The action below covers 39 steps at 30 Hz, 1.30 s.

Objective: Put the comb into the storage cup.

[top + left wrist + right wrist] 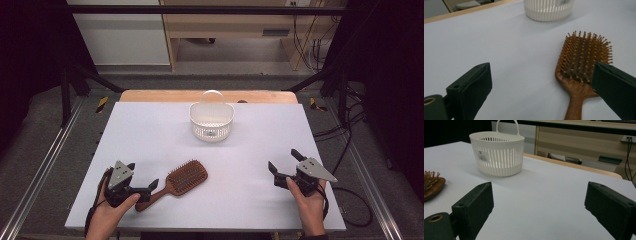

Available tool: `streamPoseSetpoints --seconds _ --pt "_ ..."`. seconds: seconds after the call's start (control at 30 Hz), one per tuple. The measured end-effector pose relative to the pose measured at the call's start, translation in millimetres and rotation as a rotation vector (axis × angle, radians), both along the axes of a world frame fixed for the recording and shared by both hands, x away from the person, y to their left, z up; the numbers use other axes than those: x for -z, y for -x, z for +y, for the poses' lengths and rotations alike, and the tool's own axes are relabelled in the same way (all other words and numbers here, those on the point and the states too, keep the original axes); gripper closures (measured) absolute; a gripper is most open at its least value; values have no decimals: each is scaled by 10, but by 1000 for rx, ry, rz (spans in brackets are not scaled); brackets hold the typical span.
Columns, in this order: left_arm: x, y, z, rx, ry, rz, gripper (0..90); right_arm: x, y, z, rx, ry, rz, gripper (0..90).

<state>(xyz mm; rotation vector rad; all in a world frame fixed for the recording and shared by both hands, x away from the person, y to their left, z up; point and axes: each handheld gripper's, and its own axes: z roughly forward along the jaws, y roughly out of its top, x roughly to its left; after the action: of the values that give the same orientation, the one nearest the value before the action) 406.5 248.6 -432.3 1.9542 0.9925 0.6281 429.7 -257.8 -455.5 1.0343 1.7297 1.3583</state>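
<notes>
Hairbrush (182,181) lies flat on the white table (150,130), bristles up, its wooden handle pointing toward the person's near-left corner and its paddle head angled toward the middle. That lie suits a pickup from the left: the left gripper (142,176) sits right at the handle end, jaws spread wide with nothing pressed between them. In the left gripper view the handle runs up just beside the right-hand jaw, so the tool looks lined up beside the brush rather than around it; closing here would likely miss, and a small sideways shift seems needed first

White slatted basket (212,121) stands upright at the far middle of the table, handle loop at its back edge, well apart from the brush. Its open top and central spot make it the probable drop place, reachable by either hand

Right gripper (285,161) hovers over bare table on the near right side, well apart from both brush and basket, jaws wide and empty. Its own view looks across at the basket, with the edge of the brush head at the left margin; it seems parked clear so the left hand can work
</notes>
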Motion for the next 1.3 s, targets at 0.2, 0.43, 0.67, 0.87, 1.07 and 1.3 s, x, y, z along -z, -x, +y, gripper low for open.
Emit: streamPoseSetpoints --seconds 0.2,0.43,0.67,0.87,1.07,1.3 --pt "-55 1 -31 30 -26 44 47 15 71 -66 -20 -49 -19 99" --pt "-34 -43 -108 64 -80 106 44 47 59 -12 -29 -49 -14 68" --pt "7 -49 -243 118 -182 170 40 46 51 33 -35 -27 -17 63" --pt "5 -60 -311 156 -244 210 43 52 46 15 -33 -38 -10 67" --pt "14 -75 -371 180 -266 231 43 57 44 16 -37 -56 -2 71" --pt "51 -68 -427 192 -279 241 60 61 40 23 -44 -64 3 72"
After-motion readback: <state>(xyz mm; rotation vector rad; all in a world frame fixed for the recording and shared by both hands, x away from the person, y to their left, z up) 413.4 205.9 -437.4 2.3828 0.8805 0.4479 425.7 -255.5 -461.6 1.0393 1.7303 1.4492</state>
